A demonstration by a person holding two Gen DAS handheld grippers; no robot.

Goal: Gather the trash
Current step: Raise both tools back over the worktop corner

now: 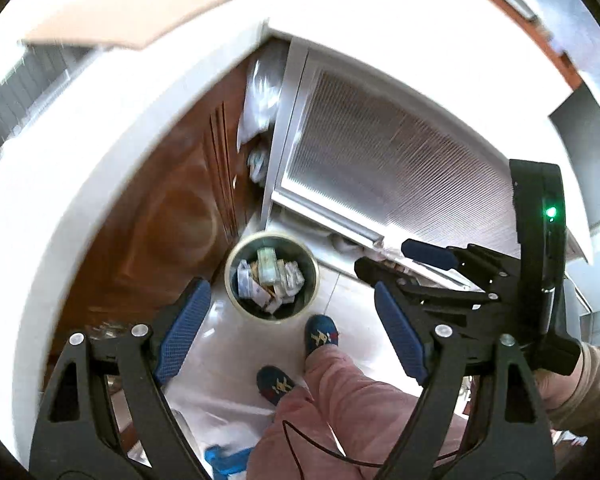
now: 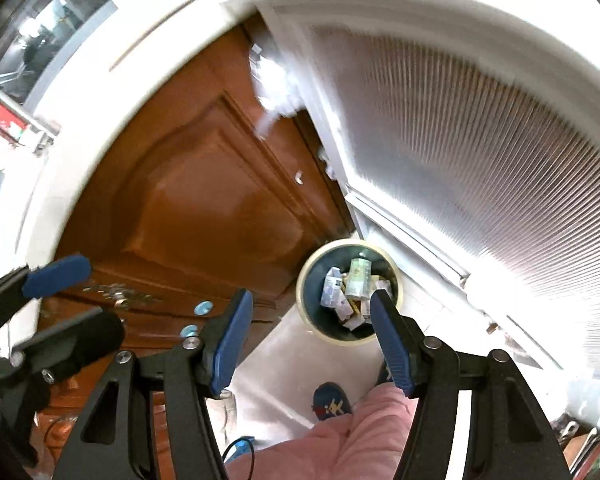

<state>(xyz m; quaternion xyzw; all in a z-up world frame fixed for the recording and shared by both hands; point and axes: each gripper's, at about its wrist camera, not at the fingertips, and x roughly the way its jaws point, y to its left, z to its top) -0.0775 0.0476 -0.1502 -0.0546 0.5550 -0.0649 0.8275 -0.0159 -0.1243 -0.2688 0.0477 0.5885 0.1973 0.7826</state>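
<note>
Left wrist view: the trash bin (image 1: 273, 277) sits on the pale floor (image 1: 352, 308) at centre frame, well below the camera, tucked in the corner where the brown wooden cabinet door (image 1: 172, 208) meets a ribbed translucent door (image 1: 400, 152). The bin holds crumpled paper, small cartons and wrappers (image 1: 269, 276), a fair pile of them though not up to the rim. So some collecting looks done.

The left hand-held gripper (image 1: 288, 328) has its blue pads spread wide with nothing between them. The right hand-held gripper (image 1: 396, 268) shows at right of frame, held in a sleeved hand (image 1: 564, 384); its jaws also stand apart and empty.

Right wrist view: same bin (image 2: 350, 292) right of centre, with the right hand-held gripper (image 2: 312, 340) open over it and one pad overlapping the bin rim in the picture only, not touching. The left hand-held gripper (image 2: 56, 292) is at the lower left edge, empty too. The person's slippers (image 2: 332, 400) and pink trousers (image 2: 340, 440) are just below the bin.

A white worktop (image 1: 80, 128) curves across the upper left, with a brown board (image 1: 132, 16) on it; glare washes most of it out. I see no loose trash on the floor near the bin. Some white plastic (image 1: 260, 92) is stuffed in the gap above the bin; I can't tell if it counts as trash.

Judgement: nothing is in hand, the bin is part filled, and whatever remains lies outside these views.
</note>
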